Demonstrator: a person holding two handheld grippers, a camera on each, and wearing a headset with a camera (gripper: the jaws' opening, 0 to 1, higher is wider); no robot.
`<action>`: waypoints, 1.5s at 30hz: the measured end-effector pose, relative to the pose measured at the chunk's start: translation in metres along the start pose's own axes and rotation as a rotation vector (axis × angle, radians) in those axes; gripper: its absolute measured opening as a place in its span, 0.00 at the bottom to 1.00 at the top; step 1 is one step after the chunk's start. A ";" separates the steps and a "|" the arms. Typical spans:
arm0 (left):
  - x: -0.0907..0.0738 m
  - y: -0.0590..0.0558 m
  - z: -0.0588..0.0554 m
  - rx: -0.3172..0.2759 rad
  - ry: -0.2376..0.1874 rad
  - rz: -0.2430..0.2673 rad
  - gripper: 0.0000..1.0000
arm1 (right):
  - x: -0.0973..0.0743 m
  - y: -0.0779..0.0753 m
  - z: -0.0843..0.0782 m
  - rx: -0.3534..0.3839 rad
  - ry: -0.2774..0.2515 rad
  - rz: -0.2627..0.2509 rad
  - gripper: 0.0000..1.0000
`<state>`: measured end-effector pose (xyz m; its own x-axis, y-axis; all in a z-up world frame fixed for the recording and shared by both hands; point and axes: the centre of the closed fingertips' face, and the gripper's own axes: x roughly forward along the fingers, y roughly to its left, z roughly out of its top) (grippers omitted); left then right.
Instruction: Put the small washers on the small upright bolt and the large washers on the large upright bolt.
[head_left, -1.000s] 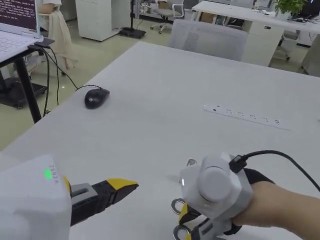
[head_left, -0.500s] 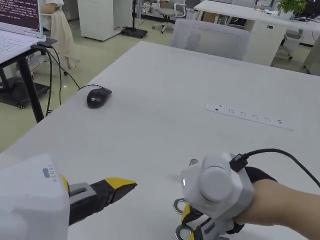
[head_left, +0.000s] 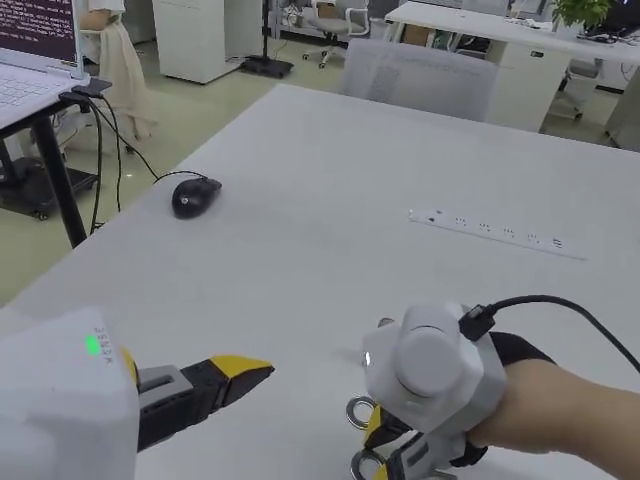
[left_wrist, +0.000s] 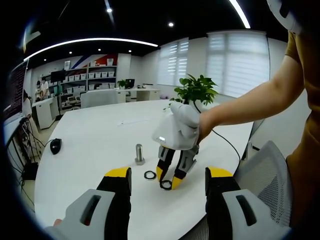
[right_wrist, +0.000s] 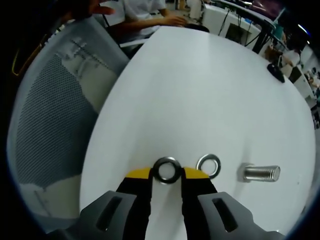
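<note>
Washer (right_wrist: 166, 159) pinched in the right gripper (right_wrist: 166, 176), upright bolt (left_wrist: 139, 153) close by.

Right jaws are clenched on the washer's rim, low over the white table (head_left: 330, 200). The bolt stands near, and a second washer (right_wrist: 208, 156) lies flat roughly between the two, so the carry would pass over that loose ring. The bolt's long axis is vertical, so the held washer likely has to come level above its top. The left gripper (head_left: 245, 372) has its jaws apart and empty, and sits farther from the bolt. The mouse (head_left: 195, 196) and power strip (head_left: 495, 233) lie well apart. Whether the bolt is the large or the small one cannot be told.
</note>
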<state>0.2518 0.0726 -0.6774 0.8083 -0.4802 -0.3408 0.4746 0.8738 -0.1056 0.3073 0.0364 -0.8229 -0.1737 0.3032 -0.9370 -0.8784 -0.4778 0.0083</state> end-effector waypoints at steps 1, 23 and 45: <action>0.000 0.000 0.000 0.000 -0.001 0.001 0.59 | -0.001 0.000 0.000 -0.003 -0.002 -0.002 0.22; 0.005 -0.004 -0.001 0.009 0.011 -0.019 0.59 | -0.068 -0.051 -0.009 0.047 -0.022 -0.141 0.22; 0.008 0.006 -0.003 -0.008 0.019 -0.005 0.59 | -0.081 -0.114 0.005 0.037 -0.026 -0.226 0.22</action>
<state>0.2601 0.0747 -0.6832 0.7989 -0.4834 -0.3580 0.4762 0.8719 -0.1146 0.4189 0.0701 -0.7464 0.0179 0.4207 -0.9070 -0.9119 -0.3652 -0.1874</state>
